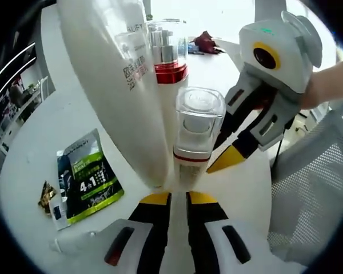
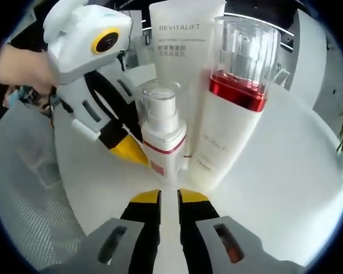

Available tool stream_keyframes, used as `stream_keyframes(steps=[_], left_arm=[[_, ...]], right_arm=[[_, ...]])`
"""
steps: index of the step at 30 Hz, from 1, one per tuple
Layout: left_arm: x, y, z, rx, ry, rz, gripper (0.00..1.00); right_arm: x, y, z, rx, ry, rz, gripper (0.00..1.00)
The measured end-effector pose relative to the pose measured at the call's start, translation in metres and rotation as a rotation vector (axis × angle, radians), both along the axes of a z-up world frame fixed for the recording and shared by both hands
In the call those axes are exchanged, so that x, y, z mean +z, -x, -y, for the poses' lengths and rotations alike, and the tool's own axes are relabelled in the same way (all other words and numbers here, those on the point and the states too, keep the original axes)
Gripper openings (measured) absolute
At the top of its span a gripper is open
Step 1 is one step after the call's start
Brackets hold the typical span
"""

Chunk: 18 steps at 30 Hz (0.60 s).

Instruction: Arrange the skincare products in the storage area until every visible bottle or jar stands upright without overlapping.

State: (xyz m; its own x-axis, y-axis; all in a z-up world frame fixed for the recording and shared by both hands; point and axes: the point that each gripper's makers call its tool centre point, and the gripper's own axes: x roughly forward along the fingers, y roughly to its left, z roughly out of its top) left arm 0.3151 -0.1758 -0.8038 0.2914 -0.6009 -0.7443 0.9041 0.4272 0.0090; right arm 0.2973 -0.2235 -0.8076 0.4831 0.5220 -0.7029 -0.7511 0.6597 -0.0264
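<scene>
Ahead of the left gripper (image 1: 178, 198), its jaws nearly together and empty, the tube (image 1: 111, 85) and two pump bottles stand upright; a sachet (image 1: 87, 178) lies left. Before the right gripper (image 2: 169, 197), likewise narrow and empty, the small bottle (image 2: 162, 134) and tall bottle (image 2: 231, 108) look finished, though tightly grouped.

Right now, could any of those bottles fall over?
Maybe. The small pump bottle, the tall pump bottle and the big tube stand crowded together, so knocking one could topple the others. The left gripper has its yellow tip right beside the small bottle, and a nudge might tip it. The green packet lies flat off to one side and could get forgotten.
</scene>
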Motion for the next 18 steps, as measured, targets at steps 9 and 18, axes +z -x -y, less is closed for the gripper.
stream_keyframes(steps=[9, 18], left_arm=[[0.01, 0.01, -0.013, 0.022, 0.006, -0.001, 0.14], [0.018, 0.022, -0.032, 0.072, 0.018, -0.006, 0.21]], right_arm=[[0.011, 0.01, -0.003, -0.016, 0.013, 0.003, 0.25], [0.021, 0.02, -0.004, -0.036, 0.01, 0.012, 0.35]])
